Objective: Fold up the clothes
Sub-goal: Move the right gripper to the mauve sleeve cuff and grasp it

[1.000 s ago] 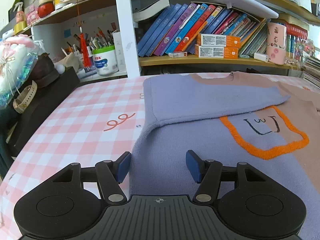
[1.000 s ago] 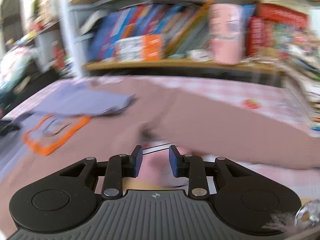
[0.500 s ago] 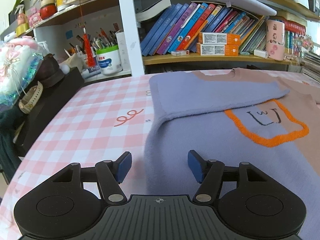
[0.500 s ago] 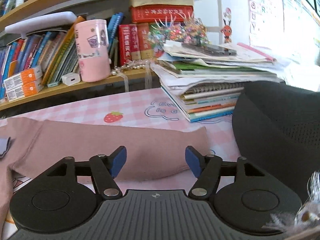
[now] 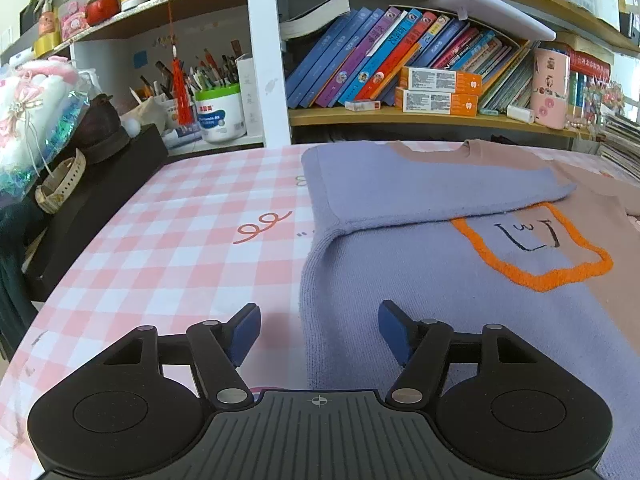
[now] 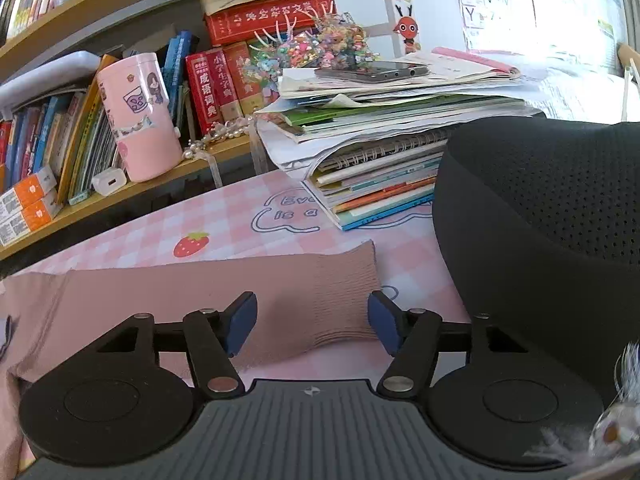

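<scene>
A sweater (image 5: 420, 264), lavender on one side and dusty pink on the other, lies flat on the pink checked tablecloth (image 5: 180, 256). It has an orange-outlined patch (image 5: 532, 248). Its lavender sleeve (image 5: 420, 188) is folded across the chest. My left gripper (image 5: 316, 330) is open and empty, low over the sweater's left edge near the hem. In the right wrist view the pink sleeve (image 6: 224, 300) lies stretched out, its ribbed cuff (image 6: 344, 300) between my open, empty right gripper's (image 6: 312, 326) jaws.
Bookshelves (image 5: 400, 64) run along the table's back. A black box (image 5: 100, 200) stands at the left edge. A stack of notebooks (image 6: 384, 152) with a phone (image 6: 372, 72) on top and a black mesh chair back (image 6: 552, 216) stand at the right end.
My right gripper swung from the sweater's body out to the pink sleeve's cuff and opened wide. My left gripper drew back slightly and stayed open.
</scene>
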Motion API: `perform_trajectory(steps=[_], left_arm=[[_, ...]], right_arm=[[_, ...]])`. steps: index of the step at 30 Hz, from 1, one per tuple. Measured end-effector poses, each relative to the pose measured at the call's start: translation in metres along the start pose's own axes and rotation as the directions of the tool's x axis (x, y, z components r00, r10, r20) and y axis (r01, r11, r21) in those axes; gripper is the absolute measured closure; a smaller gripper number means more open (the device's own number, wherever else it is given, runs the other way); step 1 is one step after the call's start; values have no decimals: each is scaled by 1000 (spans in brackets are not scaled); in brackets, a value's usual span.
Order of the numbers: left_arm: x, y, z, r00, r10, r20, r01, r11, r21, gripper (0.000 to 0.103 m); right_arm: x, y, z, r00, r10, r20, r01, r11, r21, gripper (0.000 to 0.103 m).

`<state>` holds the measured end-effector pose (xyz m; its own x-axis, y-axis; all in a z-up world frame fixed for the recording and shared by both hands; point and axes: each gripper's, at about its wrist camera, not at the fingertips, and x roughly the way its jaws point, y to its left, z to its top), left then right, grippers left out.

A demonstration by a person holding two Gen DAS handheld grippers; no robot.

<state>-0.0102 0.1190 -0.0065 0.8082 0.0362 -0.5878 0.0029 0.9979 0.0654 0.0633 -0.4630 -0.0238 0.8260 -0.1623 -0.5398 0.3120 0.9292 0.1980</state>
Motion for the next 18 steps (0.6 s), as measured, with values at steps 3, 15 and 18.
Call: perform_trajectory(steps=[3,15,18], left_arm=[[1,0,0,1000,1,-1,-1,1000,-4,35],[-1,-7,-1,1000,19,4,-19,999,40,27],[-1,-9,-1,1000,25,8,-25,998,56,26]], right_arm=[[-2,-6,0,999,-28,15,28,999,35,53],[8,8,0,996,-87,-28,85,994,-66,58],[9,8,0,997,-69,-30,67,995,-72,72]])
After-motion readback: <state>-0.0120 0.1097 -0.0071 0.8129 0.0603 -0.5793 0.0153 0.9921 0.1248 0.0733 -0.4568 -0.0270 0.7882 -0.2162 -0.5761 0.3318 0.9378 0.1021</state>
